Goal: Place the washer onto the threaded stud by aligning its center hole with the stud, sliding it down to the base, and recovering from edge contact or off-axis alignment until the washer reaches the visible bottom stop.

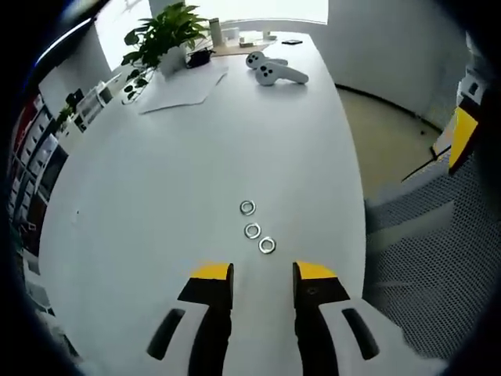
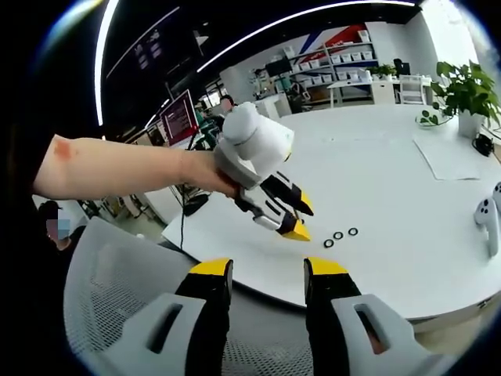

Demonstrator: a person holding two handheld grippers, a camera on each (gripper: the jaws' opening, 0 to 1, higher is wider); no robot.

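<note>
Three washers (image 1: 252,230) lie in a row on the white tabletop (image 1: 180,180), just ahead of the left hand-held gripper (image 1: 262,276), held released and empty. The right hand-held gripper (image 2: 268,270) is also released, well back. A washer pickup is judged next; no stud is seen.

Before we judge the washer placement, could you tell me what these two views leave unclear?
- Threaded stud: I cannot make one out on the table in the left gripper view; three washers lie loose in a row.
- Washers in the right gripper view: too small to tell the hole size.
- Left gripper in the right gripper view: the fingers overlap at this angle, so the gap is unclear.
- Controllers: one is cut off at the right gripper view's edge.
</note>
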